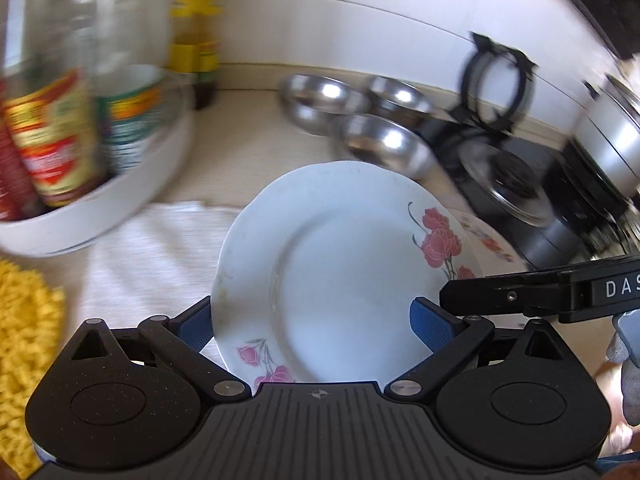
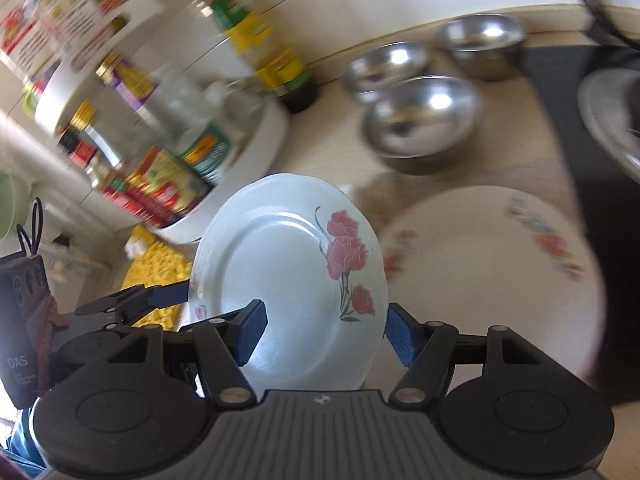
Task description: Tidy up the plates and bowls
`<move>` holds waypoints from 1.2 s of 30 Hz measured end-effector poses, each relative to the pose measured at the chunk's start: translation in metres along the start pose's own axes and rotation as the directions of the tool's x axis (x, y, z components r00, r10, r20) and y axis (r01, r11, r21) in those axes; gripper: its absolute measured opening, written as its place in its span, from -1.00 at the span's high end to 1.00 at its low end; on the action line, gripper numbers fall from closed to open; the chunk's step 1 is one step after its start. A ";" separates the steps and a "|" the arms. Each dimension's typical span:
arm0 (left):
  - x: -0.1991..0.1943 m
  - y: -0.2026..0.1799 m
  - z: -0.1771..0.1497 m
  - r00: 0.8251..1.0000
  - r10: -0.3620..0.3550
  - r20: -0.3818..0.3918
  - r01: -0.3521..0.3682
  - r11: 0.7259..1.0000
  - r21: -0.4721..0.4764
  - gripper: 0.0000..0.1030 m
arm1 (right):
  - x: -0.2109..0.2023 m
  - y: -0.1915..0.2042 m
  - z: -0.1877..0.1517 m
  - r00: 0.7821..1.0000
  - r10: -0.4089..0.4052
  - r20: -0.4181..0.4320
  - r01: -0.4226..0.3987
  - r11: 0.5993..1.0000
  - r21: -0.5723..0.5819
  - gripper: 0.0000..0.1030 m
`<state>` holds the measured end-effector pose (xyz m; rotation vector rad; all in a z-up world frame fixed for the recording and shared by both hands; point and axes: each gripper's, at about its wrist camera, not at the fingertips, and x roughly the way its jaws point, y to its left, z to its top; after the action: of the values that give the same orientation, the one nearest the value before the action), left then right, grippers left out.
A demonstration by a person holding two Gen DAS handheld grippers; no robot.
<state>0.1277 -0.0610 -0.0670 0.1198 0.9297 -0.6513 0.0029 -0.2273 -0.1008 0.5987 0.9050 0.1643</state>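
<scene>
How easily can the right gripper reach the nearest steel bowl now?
Probably not yet: the right gripper holds the rose plate, shared with the left gripper. Nothing blocks the counter path to the nearest steel bowl.

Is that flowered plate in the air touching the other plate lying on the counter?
Cannot tell. The held plate overlaps the lying plate's edge in both views, hiding any gap.

Tight room ahead
We see steel bowls (image 2: 424, 120) crowding one o'clock, the bottle rack (image 2: 224, 168) at ten; bare counter (image 1: 248, 128) between them
</scene>
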 end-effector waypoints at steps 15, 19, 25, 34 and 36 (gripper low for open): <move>0.059 -0.069 0.016 0.992 -0.084 -0.090 0.092 0.992 0.081 -0.87 | -0.040 -0.086 0.001 0.991 -0.119 0.063 0.111 0.987 0.117 -0.31; 0.047 -0.072 0.028 0.998 -0.065 -0.012 0.066 0.993 0.095 -0.93 | -0.045 -0.100 0.012 0.984 -0.151 0.090 0.139 0.983 0.123 -0.32; 0.040 -0.063 0.047 0.999 0.007 0.049 -0.009 0.999 0.044 -0.95 | -0.053 -0.101 0.037 0.977 -0.139 0.161 0.136 0.990 0.030 -0.32; 0.050 -0.047 0.084 0.988 0.124 0.092 -0.122 0.992 -0.031 -0.97 | -0.020 -0.101 0.103 0.987 -0.090 0.131 0.102 0.991 -0.092 -0.32; 0.057 -0.045 0.093 0.986 0.141 0.089 -0.138 0.989 -0.045 -0.99 | -0.009 -0.100 0.117 0.989 -0.084 0.119 0.098 0.988 -0.122 -0.32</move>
<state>0.1922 -0.1578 -0.0466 0.1182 0.8363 -0.5048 0.0776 -0.3622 -0.0949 0.4430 0.8039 0.1038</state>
